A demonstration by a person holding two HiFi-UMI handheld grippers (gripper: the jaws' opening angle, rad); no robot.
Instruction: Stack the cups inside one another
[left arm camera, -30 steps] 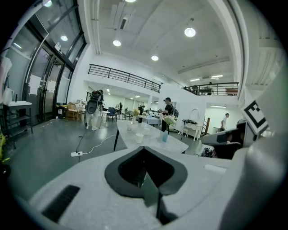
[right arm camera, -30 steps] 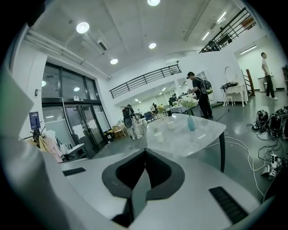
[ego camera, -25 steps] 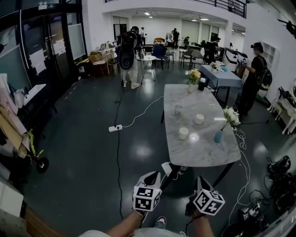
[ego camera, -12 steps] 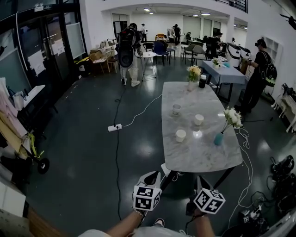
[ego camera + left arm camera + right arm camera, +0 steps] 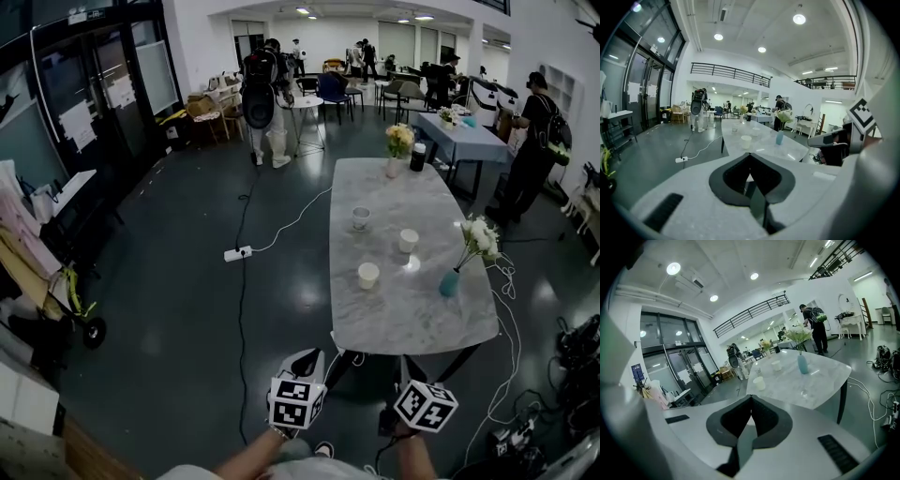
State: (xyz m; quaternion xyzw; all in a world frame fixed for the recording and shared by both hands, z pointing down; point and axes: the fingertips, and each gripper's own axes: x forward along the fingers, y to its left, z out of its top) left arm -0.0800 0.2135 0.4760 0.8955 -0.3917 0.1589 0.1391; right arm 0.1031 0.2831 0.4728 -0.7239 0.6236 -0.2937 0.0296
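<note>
Left gripper (image 5: 750, 164) and right gripper (image 5: 750, 413) had drawn nearer the glossy marble table (image 5: 412, 309), round white cup (image 5: 368, 275) at twelve o'clock; both jaws were clenched, holding nothing.

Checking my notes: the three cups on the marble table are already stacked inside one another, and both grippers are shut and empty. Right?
No: in the head view the near cup, right cup and far cup stand apart on the marble table, unstacked. The left gripper and right gripper are indeed shut and empty.

White left gripper (image 5: 307, 356), white right gripper (image 5: 405, 366), black-and-white marker cubes (image 5: 297, 401), dark fingers (image 5: 758, 206)
</note>
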